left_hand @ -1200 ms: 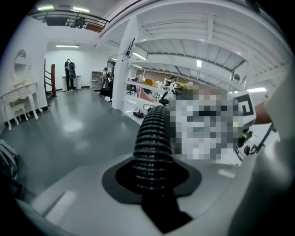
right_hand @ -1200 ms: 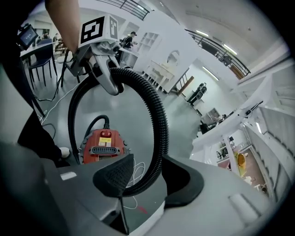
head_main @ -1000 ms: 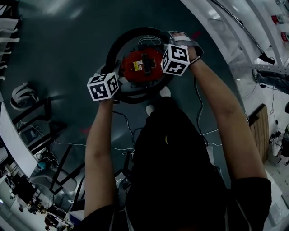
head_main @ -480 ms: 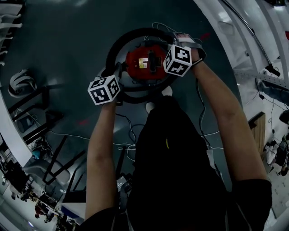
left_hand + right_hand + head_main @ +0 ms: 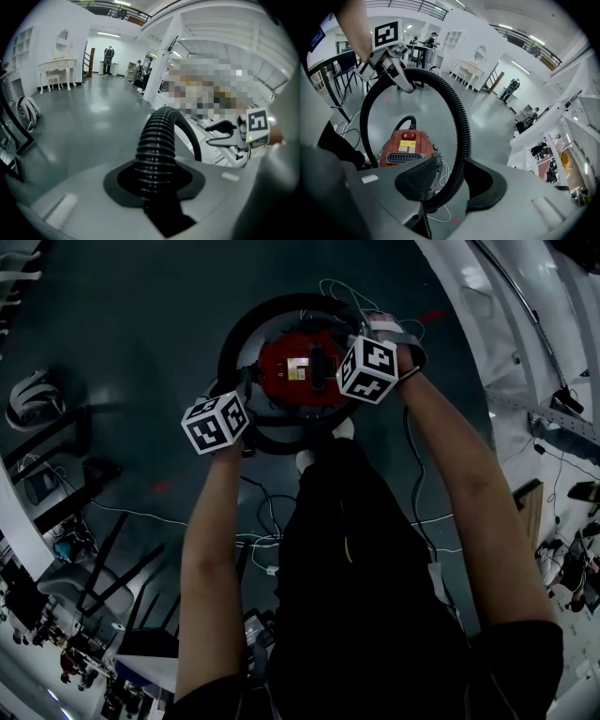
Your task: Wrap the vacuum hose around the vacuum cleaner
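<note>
A red vacuum cleaner point(image 5: 298, 367) stands on the dark floor, ringed by its black ribbed hose point(image 5: 232, 329). My left gripper point(image 5: 154, 185) is shut on the hose point(image 5: 154, 150), which rises from its jaws and bends right. My right gripper point(image 5: 451, 180) is shut on another stretch of the hose point(image 5: 461, 136), which loops up and over to the left gripper point(image 5: 393, 61). Below that loop sits the vacuum cleaner point(image 5: 405, 145), with a red switch on top. In the head view the left marker cube point(image 5: 216, 423) is at the ring's near left and the right cube point(image 5: 375, 367) at its right.
White cables point(image 5: 272, 512) trail over the floor near the person's shoes point(image 5: 309, 460). Black chair frames point(image 5: 56, 451) and a white headset-like object point(image 5: 28, 399) lie at the left. White furniture point(image 5: 525, 352) lines the right side. People point(image 5: 108, 58) stand far off.
Both hands have sunk lower with the hose loop, bringing it down around the vacuum cleaner. The left gripper has rolled a little. Both grips are unchanged.
</note>
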Demonstrator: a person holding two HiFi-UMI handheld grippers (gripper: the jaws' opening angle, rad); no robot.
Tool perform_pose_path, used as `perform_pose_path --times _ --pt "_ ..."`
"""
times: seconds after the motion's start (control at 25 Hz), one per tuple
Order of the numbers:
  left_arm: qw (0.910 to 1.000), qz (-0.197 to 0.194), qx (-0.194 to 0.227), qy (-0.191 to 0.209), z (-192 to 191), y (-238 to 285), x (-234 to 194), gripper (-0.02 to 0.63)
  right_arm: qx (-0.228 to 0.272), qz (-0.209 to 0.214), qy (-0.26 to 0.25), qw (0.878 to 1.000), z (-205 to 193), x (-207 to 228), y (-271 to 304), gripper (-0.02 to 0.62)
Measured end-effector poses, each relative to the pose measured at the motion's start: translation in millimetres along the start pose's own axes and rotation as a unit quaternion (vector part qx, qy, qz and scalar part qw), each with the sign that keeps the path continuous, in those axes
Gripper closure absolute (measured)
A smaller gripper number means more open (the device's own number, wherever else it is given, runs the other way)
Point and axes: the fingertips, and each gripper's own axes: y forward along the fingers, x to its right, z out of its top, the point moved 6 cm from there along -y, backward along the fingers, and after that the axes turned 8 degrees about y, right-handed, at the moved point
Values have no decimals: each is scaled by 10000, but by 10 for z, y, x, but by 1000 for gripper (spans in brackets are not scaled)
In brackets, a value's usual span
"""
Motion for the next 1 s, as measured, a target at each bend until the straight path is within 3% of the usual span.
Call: perform_pose_path --times 0.64,1.0 --pt "9985 277 -237 -402 -446 661 -304 488 11 346 125 9993 -240 -296 530 448" --pt "9967 557 -534 -243 -741 916 -481 494 96 465 118 9988 -237 -363 871 448"
